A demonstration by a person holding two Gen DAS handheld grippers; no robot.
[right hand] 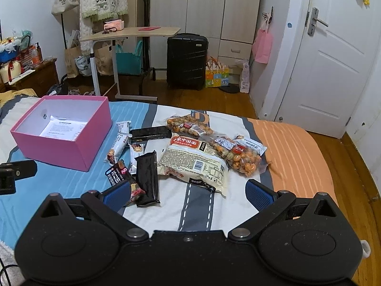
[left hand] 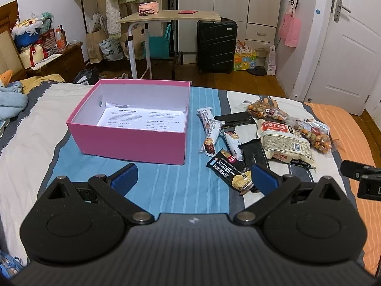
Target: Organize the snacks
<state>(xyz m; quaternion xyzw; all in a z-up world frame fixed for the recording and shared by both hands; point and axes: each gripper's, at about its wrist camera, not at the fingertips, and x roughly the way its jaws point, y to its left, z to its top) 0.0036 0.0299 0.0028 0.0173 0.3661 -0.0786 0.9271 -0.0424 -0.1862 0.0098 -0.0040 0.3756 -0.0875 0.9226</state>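
Note:
An open pink box (left hand: pixel 133 143) (right hand: pixel 59 151) sits on the bed with only a printed sheet inside. To its right lies a heap of snacks: white bars (left hand: pixel 210 131) (right hand: pixel 120 143), black packets (left hand: pixel 253 153) (right hand: pixel 147 174), a black cracker pack (left hand: pixel 232 170) (right hand: pixel 121 175), a big beige noodle bag (left hand: pixel 284 143) (right hand: pixel 193 162) and two clear bags of coated nuts (left hand: pixel 265 112) (right hand: pixel 238 158). My left gripper (left hand: pixel 194 178) hovers open in front of the box, its right pad by the cracker pack. My right gripper (right hand: pixel 188 194) is open just short of the noodle bag.
The bed cover (left hand: pixel 166 190) is striped blue, white, grey and orange. Beyond the bed stand a small wooden side table (left hand: pixel 171 15), a black suitcase (left hand: pixel 216 45), paper bags and a white door (right hand: pixel 333 59). The other gripper shows at the right edge (left hand: pixel 362 176).

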